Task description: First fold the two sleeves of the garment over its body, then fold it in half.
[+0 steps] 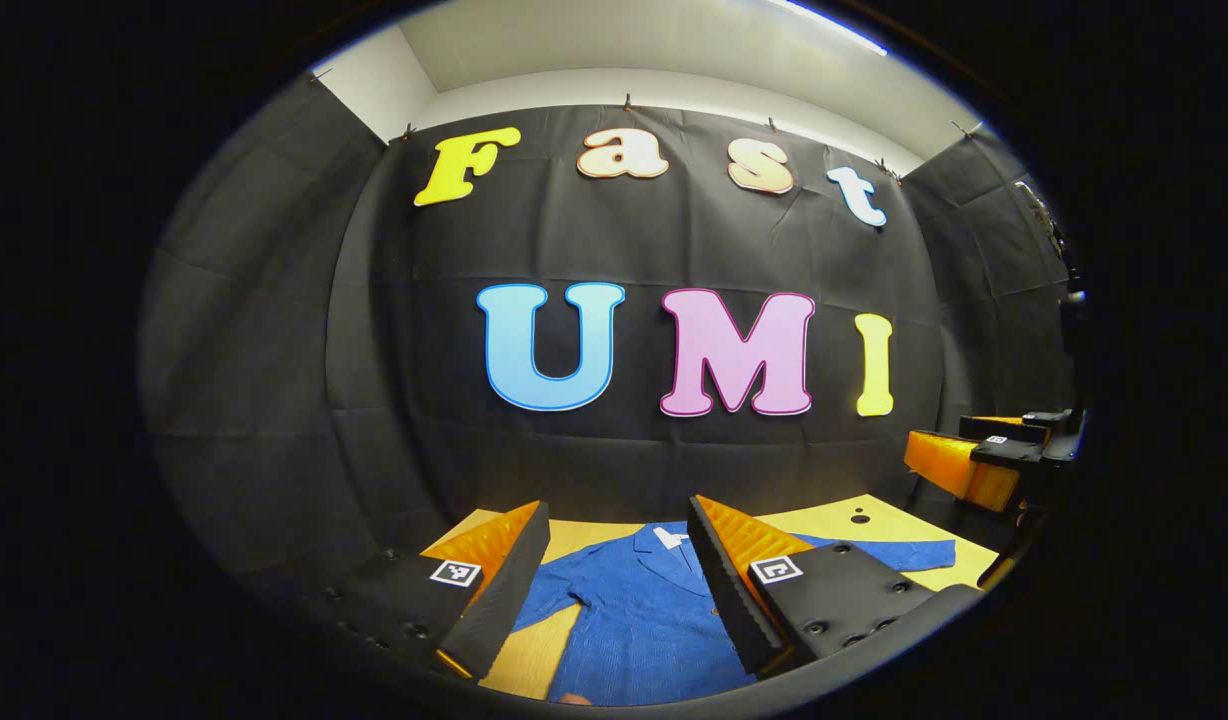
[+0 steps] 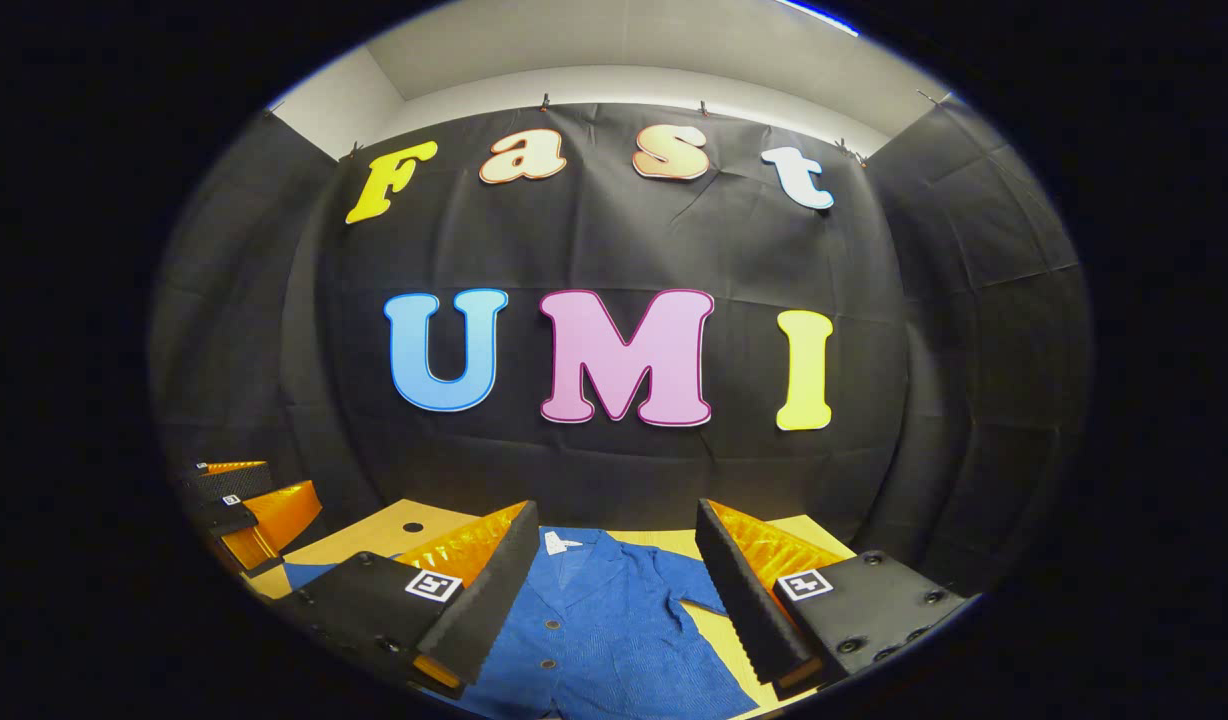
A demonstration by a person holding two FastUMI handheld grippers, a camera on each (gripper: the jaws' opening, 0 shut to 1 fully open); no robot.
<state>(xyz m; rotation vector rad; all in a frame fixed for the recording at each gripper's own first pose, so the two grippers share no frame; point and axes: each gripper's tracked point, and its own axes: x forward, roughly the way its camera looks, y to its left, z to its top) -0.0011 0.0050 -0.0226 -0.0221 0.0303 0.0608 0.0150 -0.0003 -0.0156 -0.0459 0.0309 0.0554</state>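
The left gripper view looked forward along the left gripper (image 1: 614,590), level and slightly down, straight at the booth's back wall (image 1: 374,380), with the yellow tabletop (image 1: 874,515) low at 6 o'clock. It sat close above the near table edge, well back from the wall. The right gripper view rode the right gripper (image 2: 609,590) at much the same height and heading, set to the other's right.

Both views shared the back wall, the tabletop and the blue shirt (image 1: 634,610) (image 2: 604,630) spread on it. Each caught the other gripper: the right one at 3 o'clock in the left gripper view (image 1: 989,455), the left one at 8 o'clock in the right gripper view (image 2: 244,500).
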